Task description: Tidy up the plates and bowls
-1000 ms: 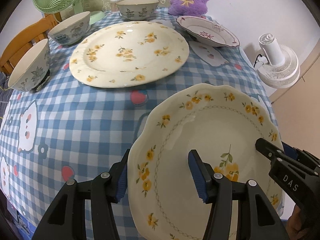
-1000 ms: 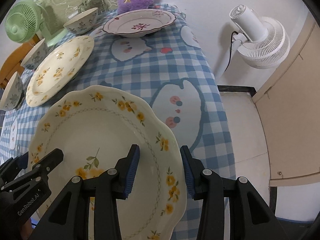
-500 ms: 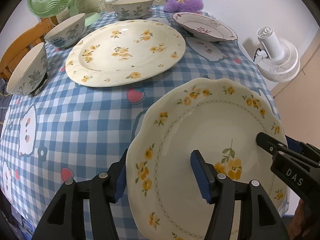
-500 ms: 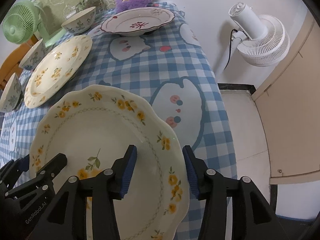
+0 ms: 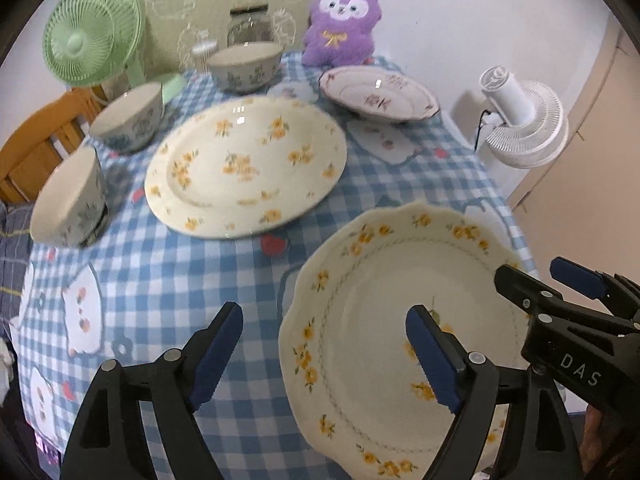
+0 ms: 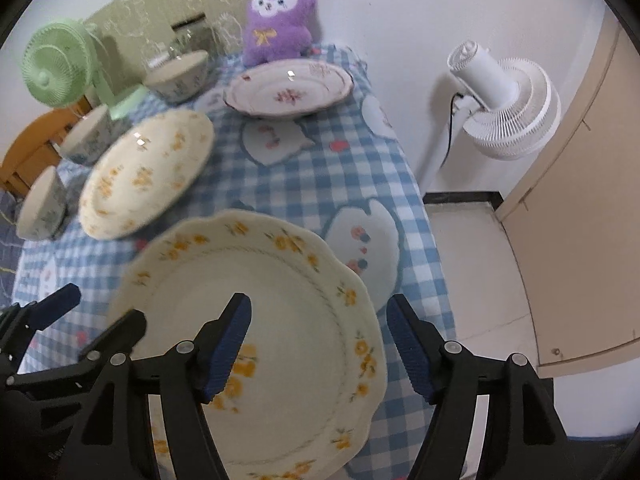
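- As both sets of jaws were opening, I read the step in hand as releasing the scalloped plate [image 5: 400,320] onto the near right part of the checked tablecloth [image 5: 160,280].
- I had the left gripper [image 5: 324,356] spread wide, its pads clear of the plate's left rim, which sat between them ungripped.
- I had the right gripper [image 6: 320,344] likewise spread, pads off the plate's right rim.
- To do this well, I judged both grippers should lift straight off together, so neither pad drags the rim and slides the plate toward the near edge.
- Plate orientation: face up, lying flat or nearly so; being round, it showed no long axis, and its painted sprig sat toward the near side.
- Next candidates, in my judgement: the large flowered plate [image 5: 244,168] at centre, the red-trimmed plate [image 5: 380,94] far right, and three bowls [image 5: 68,208] along the left.
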Demonstrator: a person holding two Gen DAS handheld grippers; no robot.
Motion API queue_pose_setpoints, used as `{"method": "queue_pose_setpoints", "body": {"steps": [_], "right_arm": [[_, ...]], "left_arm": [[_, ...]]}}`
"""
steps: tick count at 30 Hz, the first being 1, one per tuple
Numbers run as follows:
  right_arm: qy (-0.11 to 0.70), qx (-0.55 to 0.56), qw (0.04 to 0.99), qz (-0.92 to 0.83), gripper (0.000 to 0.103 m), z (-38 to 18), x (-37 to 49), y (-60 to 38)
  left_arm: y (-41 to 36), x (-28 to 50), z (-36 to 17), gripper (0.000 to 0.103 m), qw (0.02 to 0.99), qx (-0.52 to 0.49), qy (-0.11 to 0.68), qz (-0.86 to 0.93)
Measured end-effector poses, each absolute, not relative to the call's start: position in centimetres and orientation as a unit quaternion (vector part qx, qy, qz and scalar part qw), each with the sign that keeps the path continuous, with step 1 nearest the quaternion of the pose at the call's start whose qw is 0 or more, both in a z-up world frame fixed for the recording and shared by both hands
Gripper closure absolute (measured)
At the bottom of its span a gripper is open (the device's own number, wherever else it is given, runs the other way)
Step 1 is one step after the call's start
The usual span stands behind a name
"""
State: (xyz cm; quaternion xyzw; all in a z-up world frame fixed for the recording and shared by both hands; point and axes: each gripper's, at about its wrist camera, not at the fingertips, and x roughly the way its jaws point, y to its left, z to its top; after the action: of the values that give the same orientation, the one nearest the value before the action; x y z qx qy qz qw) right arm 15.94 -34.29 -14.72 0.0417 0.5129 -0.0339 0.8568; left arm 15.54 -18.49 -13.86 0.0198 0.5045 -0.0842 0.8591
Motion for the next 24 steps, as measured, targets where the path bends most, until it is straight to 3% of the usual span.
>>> {"method": "queue_pose_setpoints", "body": {"steps": [24], "right_arm": [[0.441,0.046,0.895,-0.051,0.026,-6.2,13.3,-26.3]], "left_arm": [[-10.4,13.8,-5.9,0.018,0.891,0.009,0.448,-0.07]]}}
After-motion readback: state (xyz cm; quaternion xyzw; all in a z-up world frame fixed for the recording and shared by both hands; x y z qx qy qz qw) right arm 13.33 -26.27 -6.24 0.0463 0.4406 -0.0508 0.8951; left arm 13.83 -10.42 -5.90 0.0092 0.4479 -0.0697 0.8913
